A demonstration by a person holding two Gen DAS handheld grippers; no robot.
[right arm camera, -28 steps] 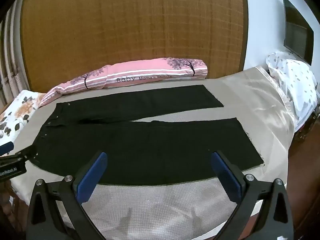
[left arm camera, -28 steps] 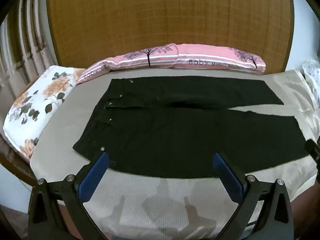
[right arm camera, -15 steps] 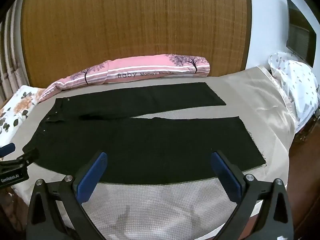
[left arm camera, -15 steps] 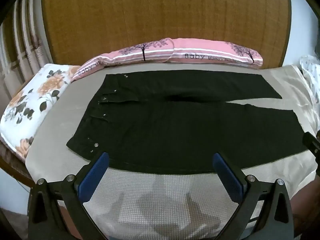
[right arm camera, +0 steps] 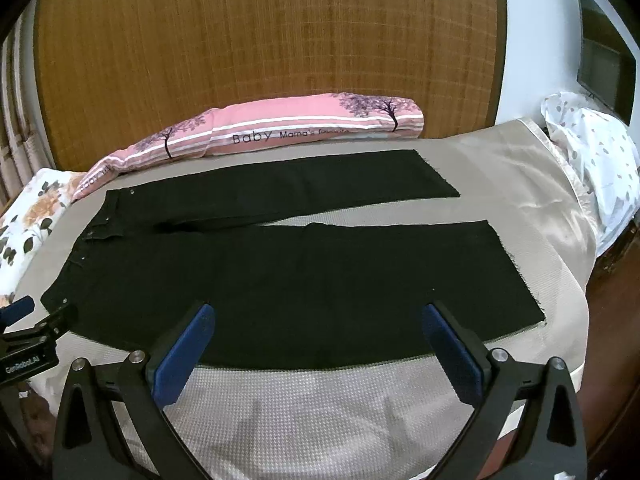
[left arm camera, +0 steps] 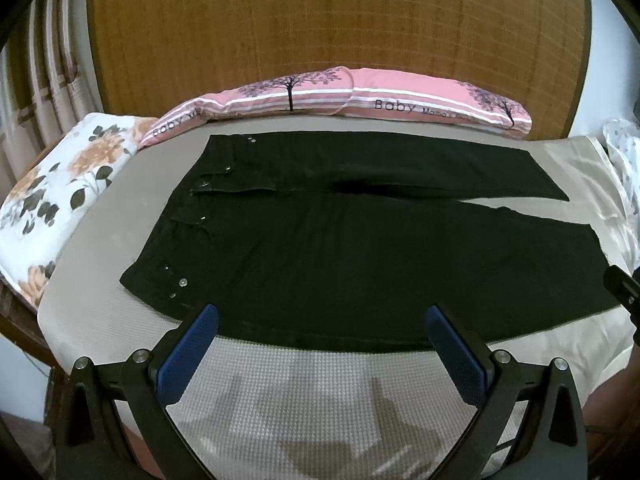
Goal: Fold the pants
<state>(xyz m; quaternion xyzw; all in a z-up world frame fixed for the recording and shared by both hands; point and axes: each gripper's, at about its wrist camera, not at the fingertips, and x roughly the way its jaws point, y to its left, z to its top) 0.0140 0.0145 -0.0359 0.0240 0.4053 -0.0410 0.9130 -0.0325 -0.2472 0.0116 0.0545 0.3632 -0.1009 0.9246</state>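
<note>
Black pants [left arm camera: 360, 256] lie flat on a bed covered by a beige sheet [left arm camera: 96, 280], waistband to the left, both legs spread apart toward the right. The left gripper [left arm camera: 322, 322] hovers at the near edge, its blue-padded fingers [left arm camera: 188, 354] wide apart and holding nothing. A long pink pillow [left arm camera: 360, 96] lies behind the pants, a floral pillow [left arm camera: 60, 192] at the left.

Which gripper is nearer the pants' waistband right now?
Left. The left gripper hangs open near the waistband end; the right gripper hangs open farther along toward the leg hems.
</note>
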